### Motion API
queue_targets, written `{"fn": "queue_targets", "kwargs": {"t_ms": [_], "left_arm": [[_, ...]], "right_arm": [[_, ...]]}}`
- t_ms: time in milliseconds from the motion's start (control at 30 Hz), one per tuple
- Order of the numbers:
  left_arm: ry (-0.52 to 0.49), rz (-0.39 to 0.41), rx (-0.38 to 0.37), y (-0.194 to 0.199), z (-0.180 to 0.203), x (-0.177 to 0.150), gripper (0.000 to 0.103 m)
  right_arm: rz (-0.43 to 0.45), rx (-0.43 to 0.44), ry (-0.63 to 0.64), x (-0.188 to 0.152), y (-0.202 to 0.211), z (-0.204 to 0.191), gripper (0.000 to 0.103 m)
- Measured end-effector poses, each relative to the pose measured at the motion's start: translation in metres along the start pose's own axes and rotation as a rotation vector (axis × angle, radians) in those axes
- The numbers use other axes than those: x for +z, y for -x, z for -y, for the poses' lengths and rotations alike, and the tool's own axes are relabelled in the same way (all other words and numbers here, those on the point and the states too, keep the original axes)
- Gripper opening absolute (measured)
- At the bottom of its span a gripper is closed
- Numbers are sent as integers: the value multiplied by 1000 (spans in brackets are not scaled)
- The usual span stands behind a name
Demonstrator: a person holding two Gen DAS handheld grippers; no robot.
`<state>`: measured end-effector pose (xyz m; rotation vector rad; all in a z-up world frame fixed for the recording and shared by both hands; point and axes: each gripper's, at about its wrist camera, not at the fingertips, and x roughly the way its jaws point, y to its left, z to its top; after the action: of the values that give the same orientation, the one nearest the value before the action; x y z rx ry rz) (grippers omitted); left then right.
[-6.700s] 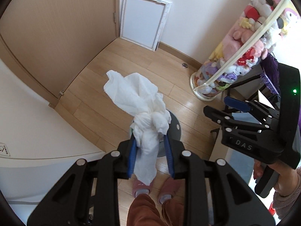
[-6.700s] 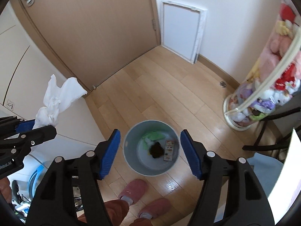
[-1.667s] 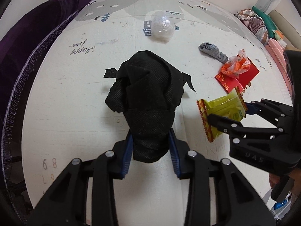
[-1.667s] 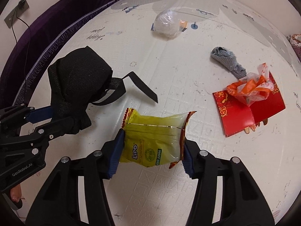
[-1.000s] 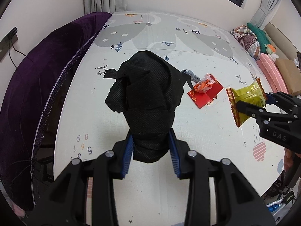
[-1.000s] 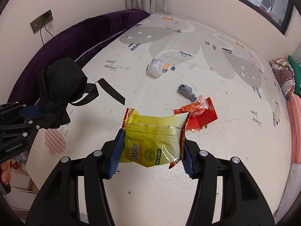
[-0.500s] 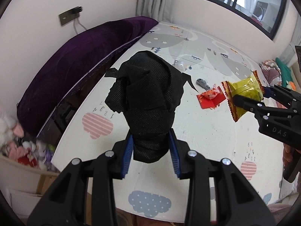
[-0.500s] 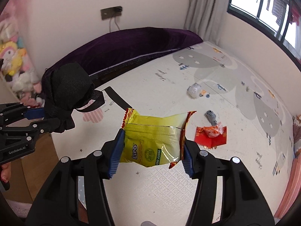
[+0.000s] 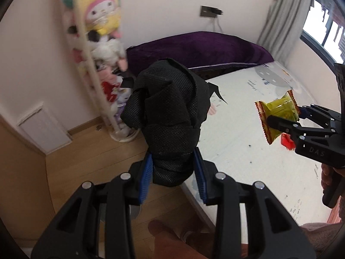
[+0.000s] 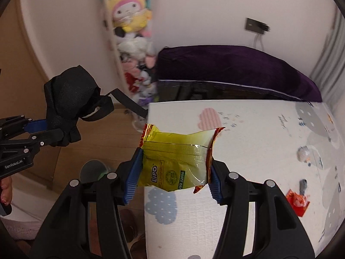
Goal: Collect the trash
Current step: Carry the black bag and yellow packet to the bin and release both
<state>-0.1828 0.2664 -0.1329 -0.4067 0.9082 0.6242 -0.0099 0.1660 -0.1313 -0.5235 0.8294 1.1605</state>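
While both pieces of trash are hanging in mid-air over the edge of the play mat (image 10: 248,129), the left gripper (image 9: 172,172) is pinching a wad of black mesh fabric (image 9: 170,112) low on its bundle, and the right gripper (image 10: 173,173) is clamping a yellow snack wrapper (image 10: 175,161) by its two side edges. My guess is both are feather-light, so weight isn't the worry. The fabric is looking soft and squashy with a loose strap dangling off it (that strap could snag on something), so gripping the thick middle seems right. The wrapper is looking crinkly and slick, and it's bowing between the pads, so it could pop out if squeezed harder. What may be the round bin (image 10: 92,170) is peeking out low on the wood floor (image 9: 86,151), though it's too blurred to be sure. A red packet (image 10: 298,201) is sitting back on the mat.
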Motion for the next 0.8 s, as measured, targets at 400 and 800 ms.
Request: {"fn": "queue_targets", "kwargs": {"t_ms": [400, 800], "left_arm": [[403, 21, 248, 74, -180, -112, 36], [730, -6, 406, 79, -266, -219, 37]], "right_arm": [[-32, 285, 361, 40, -42, -248, 53], [-137, 456, 656, 3, -132, -416, 54]]}}
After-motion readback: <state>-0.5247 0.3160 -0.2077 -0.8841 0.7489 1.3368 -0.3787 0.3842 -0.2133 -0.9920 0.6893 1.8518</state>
